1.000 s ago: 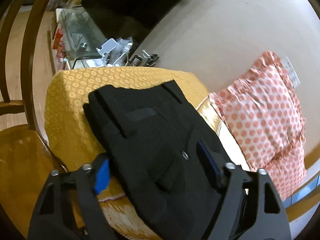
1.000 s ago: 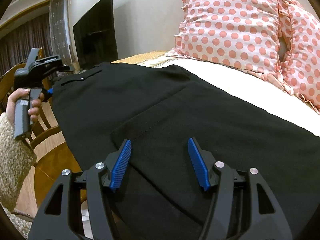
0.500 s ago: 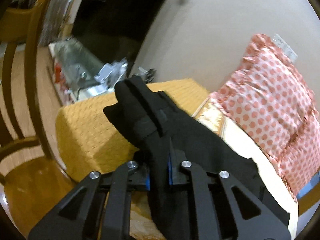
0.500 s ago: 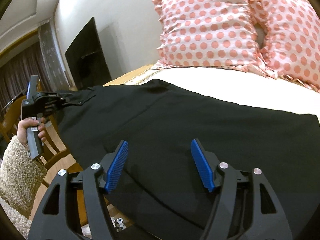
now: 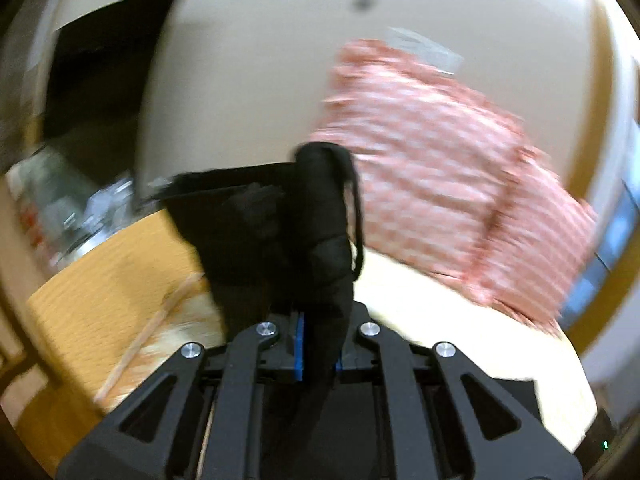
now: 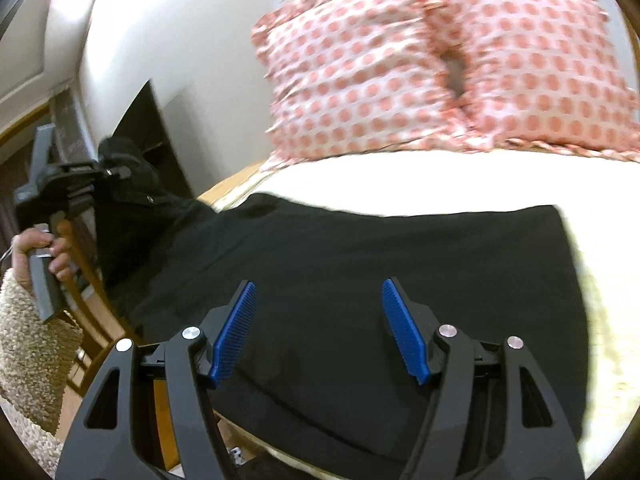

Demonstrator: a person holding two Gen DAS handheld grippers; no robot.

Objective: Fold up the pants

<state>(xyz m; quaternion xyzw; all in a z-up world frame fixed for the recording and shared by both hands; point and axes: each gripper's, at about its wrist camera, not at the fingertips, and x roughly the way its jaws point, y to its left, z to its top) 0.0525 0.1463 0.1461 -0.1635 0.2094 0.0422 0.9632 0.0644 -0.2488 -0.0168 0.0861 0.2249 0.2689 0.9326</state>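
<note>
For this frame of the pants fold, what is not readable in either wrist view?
- Left wrist view: motion blur smears the pillow and the clutter at left; items there cannot be identified.
- Left wrist view: the left gripper is shut on the pants; which part is pinched is hidden by bunched black cloth.
- Right wrist view: the open right gripper covers the pants' near edge; contact with the cloth cannot be told.

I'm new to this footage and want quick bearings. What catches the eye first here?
The black pants dominate, spread across the white bed below two pink polka-dot pillows. At far left, the left claw is shut on one bunched end of the pants, lifted off the bed. The right claw hangs open over the flat middle of the fabric.
</note>
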